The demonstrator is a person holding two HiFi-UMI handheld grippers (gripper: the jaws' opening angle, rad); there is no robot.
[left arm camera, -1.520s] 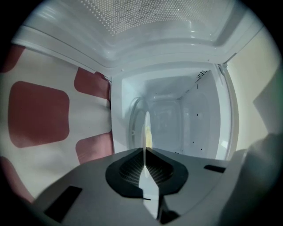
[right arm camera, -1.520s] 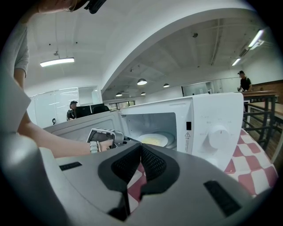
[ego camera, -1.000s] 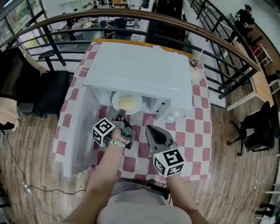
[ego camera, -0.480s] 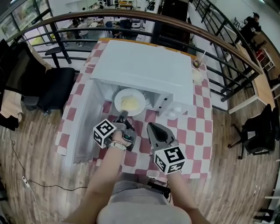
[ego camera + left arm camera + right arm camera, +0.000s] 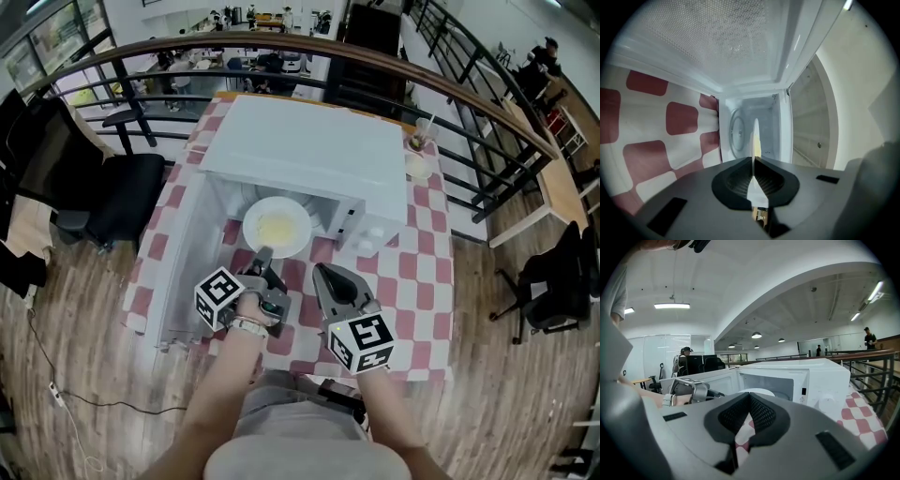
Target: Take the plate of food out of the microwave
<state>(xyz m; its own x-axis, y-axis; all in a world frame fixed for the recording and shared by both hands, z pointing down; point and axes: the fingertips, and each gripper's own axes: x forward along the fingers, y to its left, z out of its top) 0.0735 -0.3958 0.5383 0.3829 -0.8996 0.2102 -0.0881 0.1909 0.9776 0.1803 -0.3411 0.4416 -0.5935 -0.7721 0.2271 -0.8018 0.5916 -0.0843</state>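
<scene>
Left arm: the forearm (image 5: pixel 220 380) reaches forward from the body towards the open oven, with the hand wrapped round the handle of the left gripper (image 5: pixel 263 253), which points nearly level.
Left gripper's jaws: pressed onto the near rim of the plate (image 5: pixel 277 211); from the gripper's own view the plate runs edge-on between the pads.
Plate: held level at the mouth of the microwave (image 5: pixel 309 150), partly out past the front edge, with a pale yellow food (image 5: pixel 275 228) heaped in its middle.
Microwave door: the door (image 5: pixel 183 272) is swung wide open on the left, beside the left hand.
Right arm: the forearm (image 5: pixel 389 412) is drawn in closer to the body, and the right gripper (image 5: pixel 322 274) hangs over the checked tablecloth (image 5: pixel 412 272), just right of the plate and apart from it.
Right gripper's jaws: tips together, with nothing between them.
</scene>
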